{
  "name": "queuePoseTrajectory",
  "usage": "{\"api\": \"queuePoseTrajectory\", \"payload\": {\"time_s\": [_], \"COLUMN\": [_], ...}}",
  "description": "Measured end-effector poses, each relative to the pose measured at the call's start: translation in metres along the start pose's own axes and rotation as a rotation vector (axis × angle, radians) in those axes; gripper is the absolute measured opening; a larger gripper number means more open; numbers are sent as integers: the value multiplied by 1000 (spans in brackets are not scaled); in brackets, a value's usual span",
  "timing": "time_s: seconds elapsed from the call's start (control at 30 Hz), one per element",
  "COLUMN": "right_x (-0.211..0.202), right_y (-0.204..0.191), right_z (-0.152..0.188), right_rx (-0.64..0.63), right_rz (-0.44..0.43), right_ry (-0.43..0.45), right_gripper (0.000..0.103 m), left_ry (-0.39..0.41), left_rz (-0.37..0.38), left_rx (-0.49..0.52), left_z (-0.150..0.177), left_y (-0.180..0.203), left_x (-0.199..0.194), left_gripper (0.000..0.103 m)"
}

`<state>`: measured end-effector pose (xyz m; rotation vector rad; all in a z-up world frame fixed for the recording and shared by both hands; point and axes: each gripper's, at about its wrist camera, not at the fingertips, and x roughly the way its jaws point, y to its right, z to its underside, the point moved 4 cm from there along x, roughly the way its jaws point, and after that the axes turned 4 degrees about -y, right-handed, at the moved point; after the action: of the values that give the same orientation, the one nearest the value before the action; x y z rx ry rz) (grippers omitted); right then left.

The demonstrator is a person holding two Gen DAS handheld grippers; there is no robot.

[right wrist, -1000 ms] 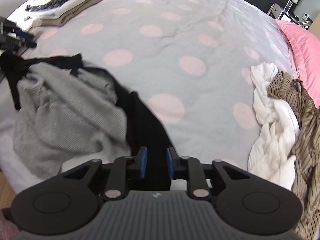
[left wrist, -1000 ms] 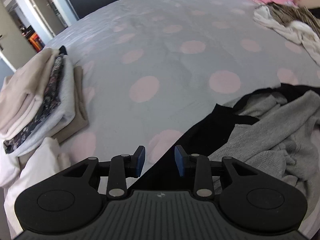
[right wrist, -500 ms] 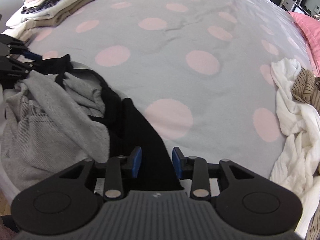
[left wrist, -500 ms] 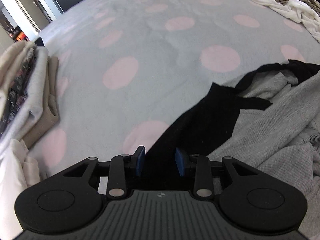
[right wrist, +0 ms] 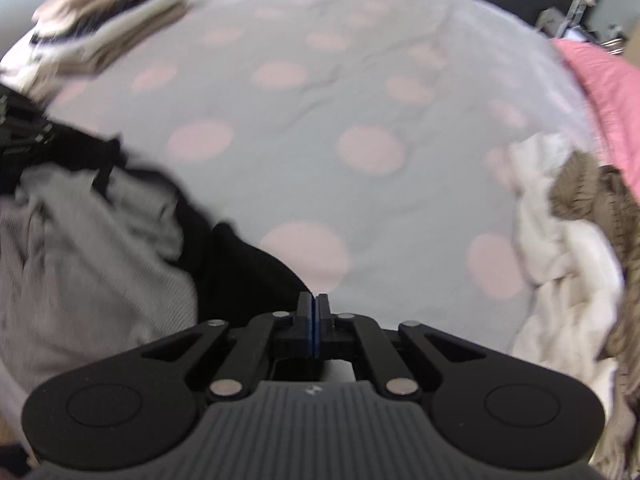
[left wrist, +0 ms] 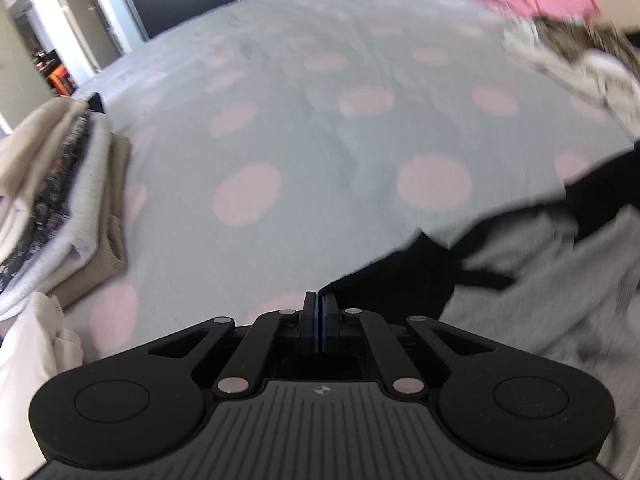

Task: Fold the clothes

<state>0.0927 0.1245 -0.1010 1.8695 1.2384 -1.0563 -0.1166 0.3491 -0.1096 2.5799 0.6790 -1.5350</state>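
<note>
A black garment [left wrist: 400, 276] lies crumpled with a grey ribbed garment [left wrist: 560, 280] on the spotted bed cover [left wrist: 320, 140]. My left gripper [left wrist: 320, 300] has its jaws pressed together on the black garment's near corner, whose edge runs right up to the tips. In the right wrist view the same black garment [right wrist: 240, 264] and grey garment [right wrist: 80, 260] lie to the left. My right gripper [right wrist: 313, 300] is shut on the black garment's other near edge. Both views are blurred by motion.
A stack of folded clothes [left wrist: 60, 184] sits at the left of the bed, also seen far left as the stack [right wrist: 112, 36]. An unfolded white and brown pile [right wrist: 560, 260] lies right, below a pink pillow [right wrist: 600, 92]. White cloth [left wrist: 28, 352] sits near left.
Both grippers had their jaws apart over the black fabric; both have now closed on its edge. Both views have shifted and blurred with the hands' movement.
</note>
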Motion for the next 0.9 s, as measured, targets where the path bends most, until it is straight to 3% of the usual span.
{"api": "queuePoseTrajectory", "payload": {"time_s": [0.1,0.37,0.7,0.9], "right_x": [-15,-34,-92,-159], "right_y": [14,10,11,5], "right_z": [-6,-5,-28,-39], "right_rx": [57,75,169,190], "right_rz": [36,73,154,241], "right_ry": [51,117,371,534], "right_gripper": [1,1,1,0], "left_ry": [67,179,352,492], "left_rz": [-3,-19,-50,-49], "left_rx": [-84,-152,-248,-290], "left_z": [-14,-23,-39,-44], "left_y": [-13,-23,-42,-53], "left_x": [-22,-61,-119,-190], "left_gripper": [0,0,0,0]}}
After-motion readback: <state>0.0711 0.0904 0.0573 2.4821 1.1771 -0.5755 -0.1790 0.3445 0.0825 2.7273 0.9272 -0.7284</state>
